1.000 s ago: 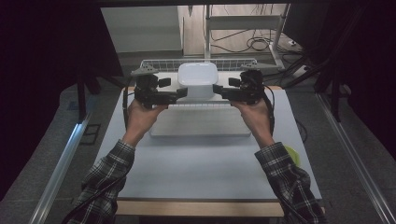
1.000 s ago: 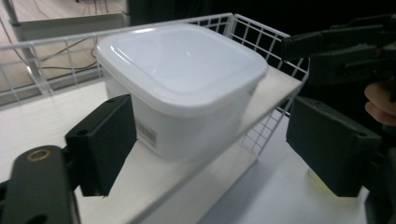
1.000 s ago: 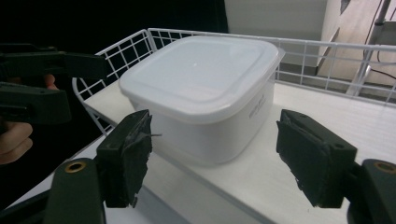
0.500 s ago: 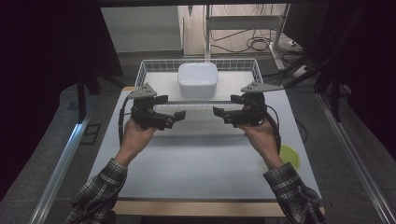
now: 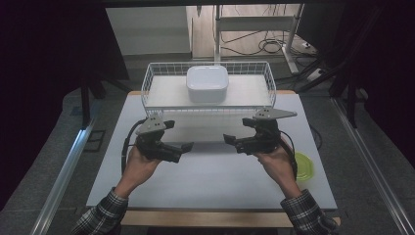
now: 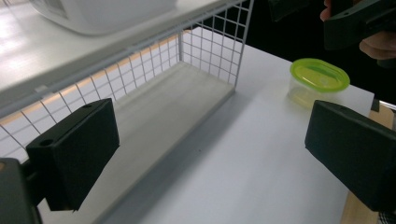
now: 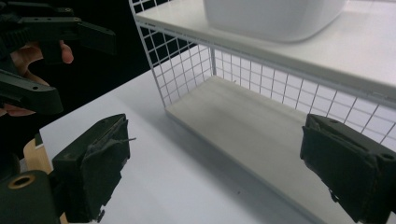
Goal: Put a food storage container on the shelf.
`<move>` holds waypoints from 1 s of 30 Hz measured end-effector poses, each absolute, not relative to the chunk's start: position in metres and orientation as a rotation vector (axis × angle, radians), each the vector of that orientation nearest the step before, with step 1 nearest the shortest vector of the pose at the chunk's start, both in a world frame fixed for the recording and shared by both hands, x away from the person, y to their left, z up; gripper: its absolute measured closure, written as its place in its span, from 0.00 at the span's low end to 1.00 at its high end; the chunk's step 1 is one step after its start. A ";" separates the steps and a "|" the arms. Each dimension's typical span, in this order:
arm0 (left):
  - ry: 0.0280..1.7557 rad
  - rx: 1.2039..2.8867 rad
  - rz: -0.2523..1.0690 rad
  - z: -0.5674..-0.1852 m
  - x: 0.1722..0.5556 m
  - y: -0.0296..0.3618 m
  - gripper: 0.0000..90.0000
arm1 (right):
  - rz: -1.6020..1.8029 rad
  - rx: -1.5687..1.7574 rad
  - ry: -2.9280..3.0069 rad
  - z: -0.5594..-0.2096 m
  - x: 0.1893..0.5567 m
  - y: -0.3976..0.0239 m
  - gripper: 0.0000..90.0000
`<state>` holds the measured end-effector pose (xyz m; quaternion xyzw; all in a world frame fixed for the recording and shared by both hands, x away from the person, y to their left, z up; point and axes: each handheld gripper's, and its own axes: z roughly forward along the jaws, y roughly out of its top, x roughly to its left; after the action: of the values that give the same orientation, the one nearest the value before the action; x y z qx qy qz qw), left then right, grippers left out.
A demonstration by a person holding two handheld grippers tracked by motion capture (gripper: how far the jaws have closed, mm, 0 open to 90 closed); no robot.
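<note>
white table (image 5: 210, 181) – grey floor (image 5: 362, 186), dark surroundings

The high view looks forward and down over the whole table (image 5: 205, 181), while both gripper views sit low and close above it, angled inward at the wire shelf (image 5: 208, 93) (seen in all three) from opposite sides.

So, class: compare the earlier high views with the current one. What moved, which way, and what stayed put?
Both hands drew back from the wire rack toward the person's edge of the table. The left gripper and right gripper, earlier up at the white container on the rack's upper shelf, now hover open and empty over the white table. The container, the rack and the green-lidded tub stayed where they were.
</note>
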<state>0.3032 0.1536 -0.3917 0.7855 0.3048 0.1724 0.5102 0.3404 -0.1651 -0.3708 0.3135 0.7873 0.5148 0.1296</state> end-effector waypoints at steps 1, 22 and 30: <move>0.733 1.894 0.411 -0.394 0.301 0.153 0.03 | 1.494 0.911 2.292 -0.373 0.338 -0.166 0.09; 0.721 1.952 0.326 -0.455 0.279 0.163 0.06 | 1.391 0.876 2.356 -0.426 0.307 -0.186 0.04; 0.736 1.959 0.372 -0.482 0.263 0.170 0.07 | 1.386 0.901 2.333 -0.448 0.291 -0.194 0.04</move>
<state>0.2631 0.1700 -0.4822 0.8052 0.3027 0.1527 0.4866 0.2913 -0.1941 -0.4478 0.3120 0.8078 0.4800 0.1406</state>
